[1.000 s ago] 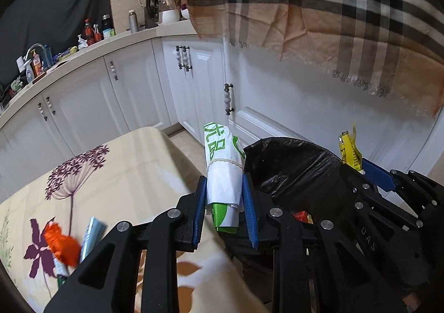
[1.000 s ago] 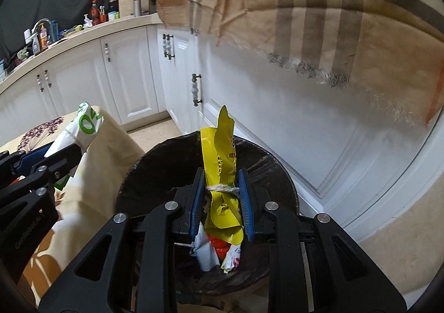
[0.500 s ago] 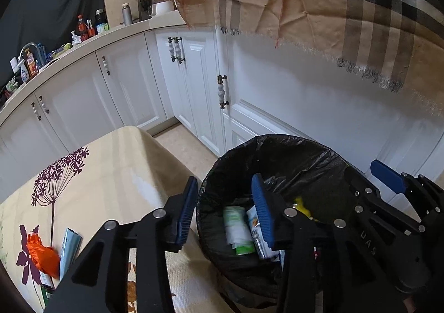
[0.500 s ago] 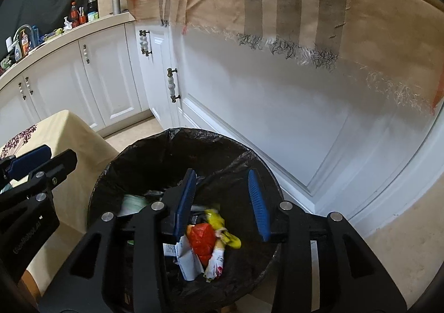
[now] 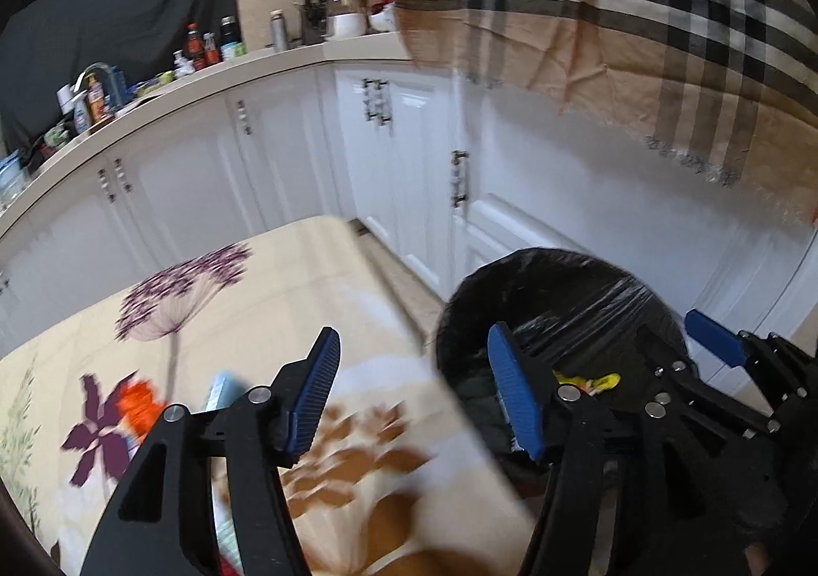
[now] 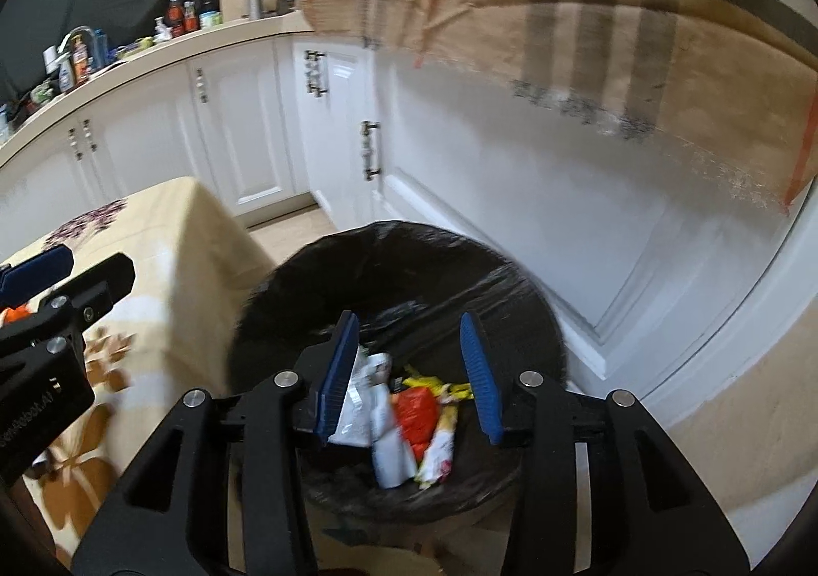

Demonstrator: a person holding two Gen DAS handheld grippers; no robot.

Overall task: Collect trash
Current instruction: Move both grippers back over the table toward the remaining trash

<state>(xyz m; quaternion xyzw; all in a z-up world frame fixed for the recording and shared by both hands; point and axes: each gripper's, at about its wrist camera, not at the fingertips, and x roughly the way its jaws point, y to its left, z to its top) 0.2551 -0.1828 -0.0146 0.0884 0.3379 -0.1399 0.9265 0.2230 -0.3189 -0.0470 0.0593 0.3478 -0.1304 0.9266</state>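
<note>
Left gripper (image 5: 414, 397): jaws empty and opening, nothing between the blue pads. It hangs over the table edge nearest the bin (image 5: 603, 279), one pad over the floral tablecloth (image 5: 286, 279), the other over the bin's near rim.

Right gripper (image 6: 409, 371): jaws also empty and opening. It hangs directly above the bin mouth, pointing down into it. Below the pads lie dropped wrappers (image 6: 409, 412): white, red and yellow pieces on the bin floor, none touching the pads.

Remaining trash, placed relative to the bin: an orange crumpled piece (image 5: 140, 402) and a pale blue-green tube-like wrapper (image 5: 222, 389) lie on the tablecloth, on the far side of the left gripper from the bin. Both are blurred; the orange piece has no clear long axis. The blue-green one appears to run roughly along the left gripper's pointing line, its near end hidden behind the finger linkage.

Judgement: the coming move turns on this offset. The table trash lies away from the bin and close beside the left gripper; the right one is well apart from it, with the left gripper between. The left hand looks the natural one to reach. Motion blur across the tablecloth limits confidence in exact item outlines.
</note>
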